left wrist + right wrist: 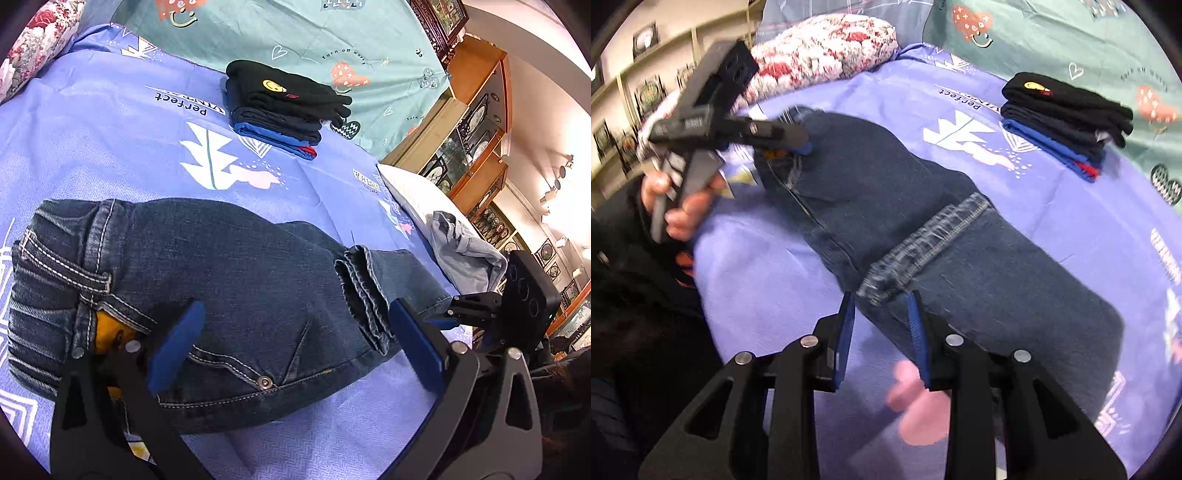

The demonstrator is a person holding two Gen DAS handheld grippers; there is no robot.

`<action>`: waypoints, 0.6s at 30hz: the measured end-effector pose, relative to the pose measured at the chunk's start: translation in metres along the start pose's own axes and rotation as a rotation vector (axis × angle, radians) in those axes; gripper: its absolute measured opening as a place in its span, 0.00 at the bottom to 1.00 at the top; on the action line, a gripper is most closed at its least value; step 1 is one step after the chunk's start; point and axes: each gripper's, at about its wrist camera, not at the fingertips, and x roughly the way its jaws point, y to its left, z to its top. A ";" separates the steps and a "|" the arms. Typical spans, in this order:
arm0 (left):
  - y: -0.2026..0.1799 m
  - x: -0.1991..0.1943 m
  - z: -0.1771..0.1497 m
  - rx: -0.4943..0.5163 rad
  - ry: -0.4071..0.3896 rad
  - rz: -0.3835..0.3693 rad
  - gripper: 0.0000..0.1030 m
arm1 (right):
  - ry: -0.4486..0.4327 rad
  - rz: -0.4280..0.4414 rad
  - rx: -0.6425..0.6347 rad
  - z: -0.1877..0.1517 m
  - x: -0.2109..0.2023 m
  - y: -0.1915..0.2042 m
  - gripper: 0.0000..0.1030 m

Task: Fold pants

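Bed covered by a blue sheet [110, 122]. Jeans [221, 277] lie folded once, hem laid across at 3 o'clock. Left claw [295, 343] is spread wide over the waistband, gripping nothing; right claw [882, 332] is partly open around the hem edge, likely just released.

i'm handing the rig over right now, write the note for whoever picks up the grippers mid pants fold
Left gripper: open, jaws wide over the waist end of the dark jeans, gripping nothing.
Right gripper: partly open at the near edge of the jeans by the leg hems; the pads do not look clamped on the cloth.
Jeans: on the purple sheet, already folded once, hems lying across the middle.
Finished stack of folded clothes sits further back; a light blue garment waits at the bed's edge.
Left to do: probably one more fold, then move the jeans to the stack.
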 end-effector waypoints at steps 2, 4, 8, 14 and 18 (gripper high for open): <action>-0.001 0.000 -0.001 -0.001 -0.001 -0.001 0.98 | 0.023 -0.031 -0.029 -0.003 0.005 0.000 0.29; 0.000 0.000 0.000 0.000 0.001 0.002 0.98 | 0.048 -0.050 -0.053 -0.004 0.014 0.000 0.29; 0.000 -0.001 0.000 0.000 0.001 0.004 0.98 | 0.043 -0.073 -0.085 0.006 0.031 0.000 0.29; 0.000 -0.001 -0.001 0.001 0.000 0.004 0.98 | 0.069 -0.051 -0.161 0.011 0.033 0.008 0.36; 0.001 0.000 -0.001 -0.001 -0.003 0.000 0.98 | 0.064 -0.069 -0.108 0.016 0.042 -0.001 0.44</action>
